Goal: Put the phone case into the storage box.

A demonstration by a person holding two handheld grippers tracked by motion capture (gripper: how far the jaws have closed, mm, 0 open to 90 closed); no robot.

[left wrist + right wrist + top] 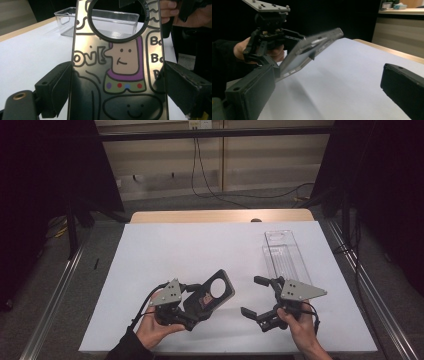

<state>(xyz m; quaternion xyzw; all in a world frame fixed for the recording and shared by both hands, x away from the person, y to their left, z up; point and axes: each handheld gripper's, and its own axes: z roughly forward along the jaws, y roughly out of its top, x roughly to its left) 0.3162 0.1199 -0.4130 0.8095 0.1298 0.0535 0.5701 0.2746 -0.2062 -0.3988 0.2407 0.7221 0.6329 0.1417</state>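
Left gripper [192,312], lower left of centre in the high view, is clamped on a phone case [210,295]; the case is held by its long edges between the two pads and lifted off the white table [165,255], tilted up toward the frame centre. In the left gripper view the case [120,65] is seen from its printed side: cartoon figure, lettering, round camera cut-out at the top of the frame. Right gripper [257,297], lower right of centre, is spread wide with nothing between the jaws, pointed left at the case. In the right gripper view the case [312,51] is seen edge-on, upper left of frame, well clear of those jaws.

Step judged in hand: case picked up and presented, either for handover or for carrying to the clear plastic bin [286,255], which lies on the table in the right half of the frame. Next move likely calls for the right gripper to be closed on the free end, or for the case to be moved over the bin's open top and released.

Count: one case, one bin, two grippers.
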